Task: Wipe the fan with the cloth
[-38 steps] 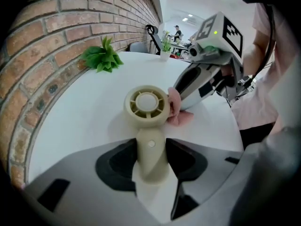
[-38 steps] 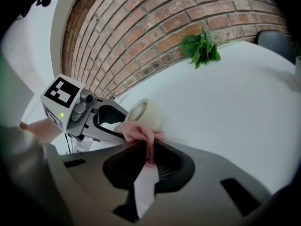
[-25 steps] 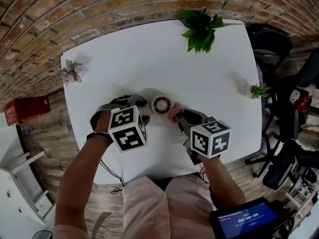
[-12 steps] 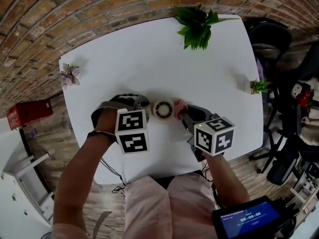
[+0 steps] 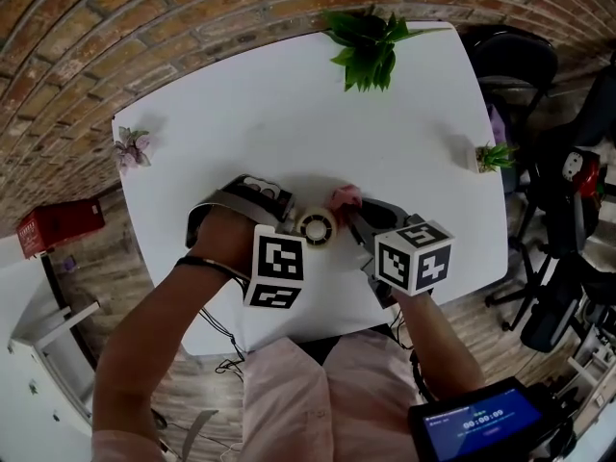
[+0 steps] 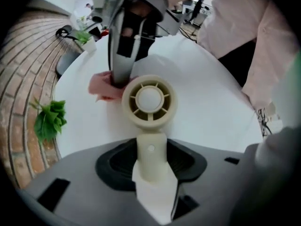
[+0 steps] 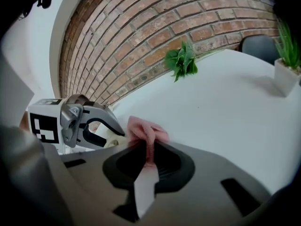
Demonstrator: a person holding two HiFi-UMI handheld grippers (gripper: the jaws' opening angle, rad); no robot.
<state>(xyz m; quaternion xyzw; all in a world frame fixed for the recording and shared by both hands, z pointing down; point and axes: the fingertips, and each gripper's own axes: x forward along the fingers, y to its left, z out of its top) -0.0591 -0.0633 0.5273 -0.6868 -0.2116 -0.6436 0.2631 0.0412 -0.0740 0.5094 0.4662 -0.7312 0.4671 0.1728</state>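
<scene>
A white counter (image 5: 404, 133) stands against a brick wall (image 5: 144, 17), over a wooden floor. Nearest to the person, the left tongs (image 6: 151, 171) point down at the counter and are clenched on the cream handle of the small fan (image 6: 149, 100). The fan's round head sticks out in front of these tongs, over the near middle part of the counter, and its grille faces up to the camera. Just to the right, the right tongs (image 7: 148, 157) slope down and grasp the pink cloth (image 7: 143, 132). A crumpled bunch of the cloth sticks out beyond the jaws. This bunch sits just beside the rim of the fan's head, but it is not clear whether the two touch. Farther away, a small potted plant (image 5: 493, 157) stands near the right edge and a pale flower plant (image 5: 133, 147) near the left edge. A leafy green plant (image 5: 371, 51) is at the far edge, by the wall.
</scene>
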